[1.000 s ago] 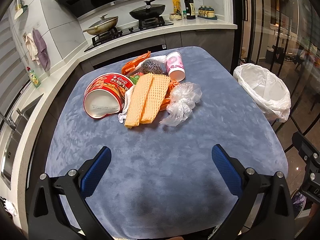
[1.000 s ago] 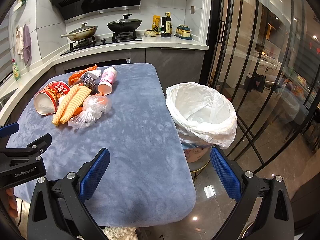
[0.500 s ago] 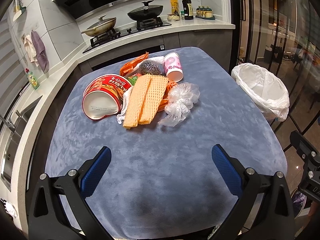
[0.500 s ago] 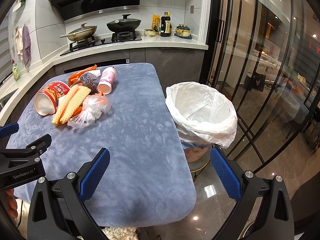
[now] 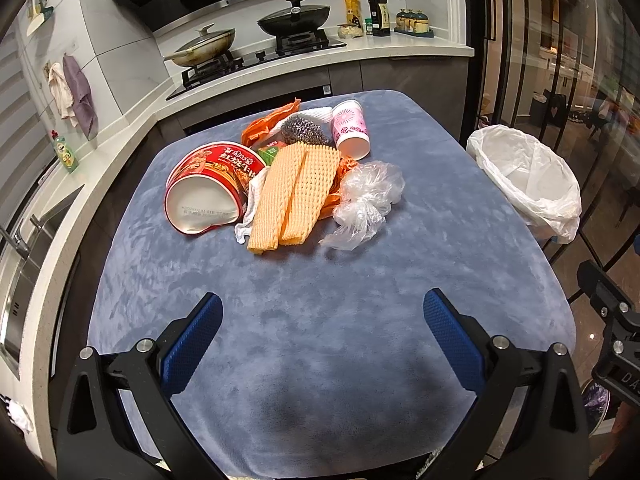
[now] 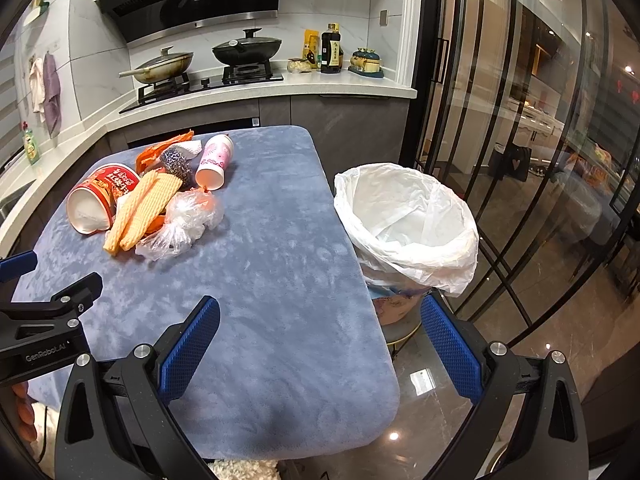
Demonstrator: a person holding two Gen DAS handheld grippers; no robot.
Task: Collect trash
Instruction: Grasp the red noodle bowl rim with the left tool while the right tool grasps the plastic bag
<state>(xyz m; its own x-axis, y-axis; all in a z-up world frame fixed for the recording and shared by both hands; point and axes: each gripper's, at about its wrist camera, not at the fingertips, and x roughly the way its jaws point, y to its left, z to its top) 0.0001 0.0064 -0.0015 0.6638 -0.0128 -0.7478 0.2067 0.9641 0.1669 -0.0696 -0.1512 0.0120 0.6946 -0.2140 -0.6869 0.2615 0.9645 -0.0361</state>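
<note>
A pile of trash lies at the far middle of the blue-grey table: a red noodle cup on its side, orange foam netting, a crumpled clear plastic bag, a pink paper cup on its side, a steel scourer and an orange wrapper. The pile also shows in the right wrist view, with the clear bag nearest. A bin with a white liner stands off the table's right edge. My left gripper is open and empty over the near table. My right gripper is open and empty over the near right edge.
A kitchen counter with a hob, two pans and bottles runs behind the table. A sink lies at the left. Glass doors stand to the right past the bin. The left gripper's body shows at the right wrist view's left edge.
The left wrist view has shifted slightly, with the trash pile a touch lower left. The right gripper has barely moved. Both grippers stay open.
</note>
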